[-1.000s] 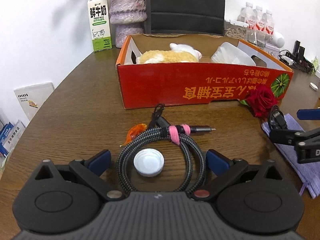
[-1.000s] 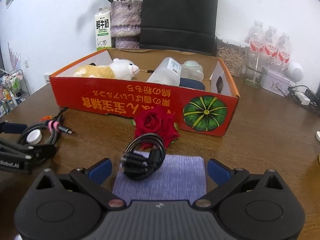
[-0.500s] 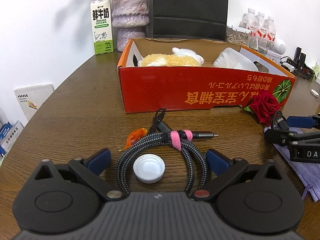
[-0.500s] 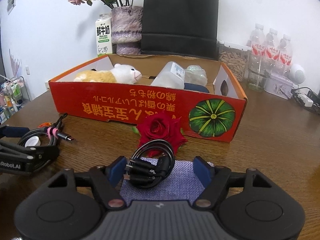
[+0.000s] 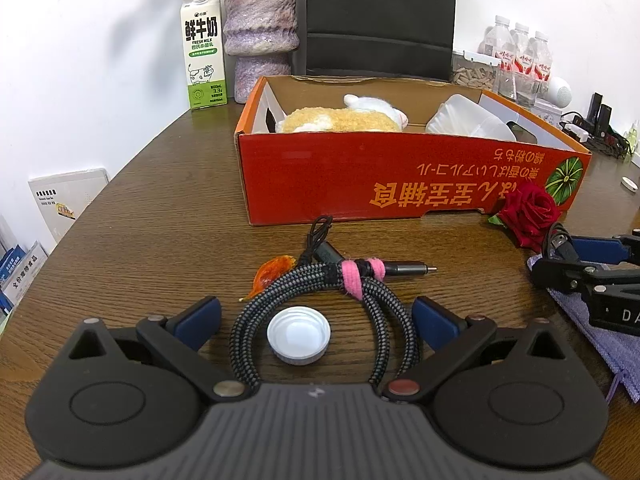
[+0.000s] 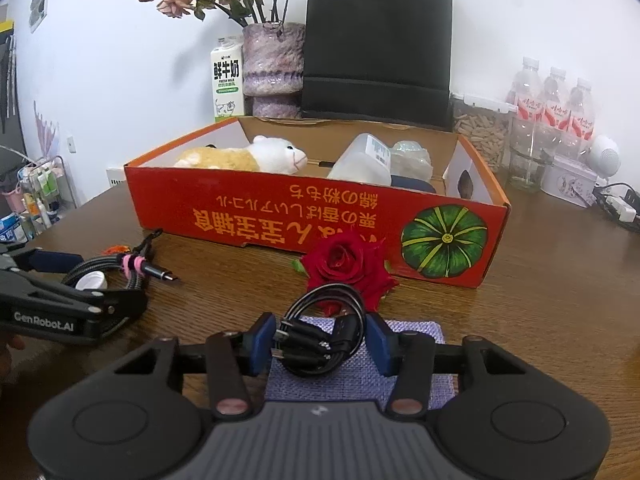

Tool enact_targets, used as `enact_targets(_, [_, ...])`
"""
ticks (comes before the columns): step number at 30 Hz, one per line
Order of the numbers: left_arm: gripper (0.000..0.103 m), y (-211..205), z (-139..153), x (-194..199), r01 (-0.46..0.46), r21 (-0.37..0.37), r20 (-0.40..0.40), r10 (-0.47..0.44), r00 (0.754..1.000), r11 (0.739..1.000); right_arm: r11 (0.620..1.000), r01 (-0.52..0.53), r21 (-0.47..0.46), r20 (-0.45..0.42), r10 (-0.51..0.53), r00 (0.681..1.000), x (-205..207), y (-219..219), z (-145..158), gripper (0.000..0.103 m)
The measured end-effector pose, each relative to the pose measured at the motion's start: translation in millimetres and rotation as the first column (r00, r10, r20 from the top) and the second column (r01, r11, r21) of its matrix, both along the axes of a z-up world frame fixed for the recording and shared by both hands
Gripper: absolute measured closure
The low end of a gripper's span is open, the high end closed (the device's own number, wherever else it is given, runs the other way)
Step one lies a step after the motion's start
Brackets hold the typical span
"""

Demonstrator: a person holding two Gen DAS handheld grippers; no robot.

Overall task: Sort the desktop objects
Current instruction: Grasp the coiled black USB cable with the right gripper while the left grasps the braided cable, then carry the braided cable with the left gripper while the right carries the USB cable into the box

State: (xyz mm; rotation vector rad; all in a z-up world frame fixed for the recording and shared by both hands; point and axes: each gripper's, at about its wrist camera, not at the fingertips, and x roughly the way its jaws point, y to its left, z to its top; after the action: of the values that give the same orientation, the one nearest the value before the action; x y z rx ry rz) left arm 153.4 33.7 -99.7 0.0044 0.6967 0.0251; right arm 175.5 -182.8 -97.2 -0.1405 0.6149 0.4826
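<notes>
A coiled black cable (image 6: 320, 336) lies on a purple cloth (image 6: 404, 376) in front of a red rose (image 6: 344, 264). My right gripper (image 6: 319, 342) is closing on the coil, and its blue pads touch both sides of it. In the left wrist view a braided grey cable (image 5: 320, 280) with a pink tie rings a white bottle cap (image 5: 299, 334), with an orange scrap (image 5: 272, 272) beside it. My left gripper (image 5: 316, 318) stands open around that coil, its pads apart from it. The red cardboard box (image 6: 280, 220) holds a plush sheep (image 6: 256, 156) and plastic containers (image 6: 364, 160).
Behind the box stand a milk carton (image 5: 203, 50), a purple vase (image 5: 260, 36) and a black paper bag (image 6: 378, 48). Water bottles (image 6: 556, 108), a jar and a power strip (image 6: 616, 208) crowd the back right. Booklets (image 5: 64, 200) lie off the table's left edge.
The right gripper's fingers have closed in from wide open until they meet the black cable coil. The left gripper has stayed open around the braided cable.
</notes>
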Motion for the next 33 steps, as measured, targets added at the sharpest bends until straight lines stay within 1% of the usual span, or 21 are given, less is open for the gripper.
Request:
enact_targets(2, [0.0, 0, 0, -1, 0.001, 0.001, 0.001, -0.001, 1.0, 1.0, 1.0, 0.0, 0.001, 0.005, 0.0, 1.0, -1, 0, 0, 0.055])
enact_targets(5, [0.012, -1, 1, -4, 0.017, 0.002, 0.016, -0.017, 1.0, 1.0, 1.0, 0.001, 0.002, 0.013, -0.001, 1.0, -2, 0, 1, 0.055])
enact_targets(6, [0.013, -3, 1, -5, 0.019, 0.011, 0.021, -0.019, 1.0, 1.0, 1.0, 0.001, 0.002, 0.014, -0.001, 1.0, -3, -1, 1, 0.055])
enact_targets(16, [0.015, -2, 2, -12, 0.018, -0.016, 0.036, -0.017, 0.999, 1.0, 1.0, -0.007, 0.004, 0.035, 0.007, 0.999, -9, -1, 3, 0.055])
enact_targets(23, [0.015, -8, 12, -25, 0.006, -0.011, 0.113, -0.005, 0.994, 1.0, 1.0, -0.014, 0.008, 0.048, 0.013, 0.999, -11, -1, 5, 0.055])
enact_targets(29, [0.015, -6, 22, -32, -0.019, -0.049, 0.155, 0.027, 0.988, 0.999, 0.999, -0.016, 0.033, 0.072, 0.014, 0.997, -15, -3, 9, 0.056])
enact_targets(33, [0.015, -12, 35, -36, -0.011, -0.046, 0.2, 0.02, 0.98, 0.999, 0.998, -0.023, 0.055, 0.1, 0.017, 0.995, -19, -2, 17, 0.056])
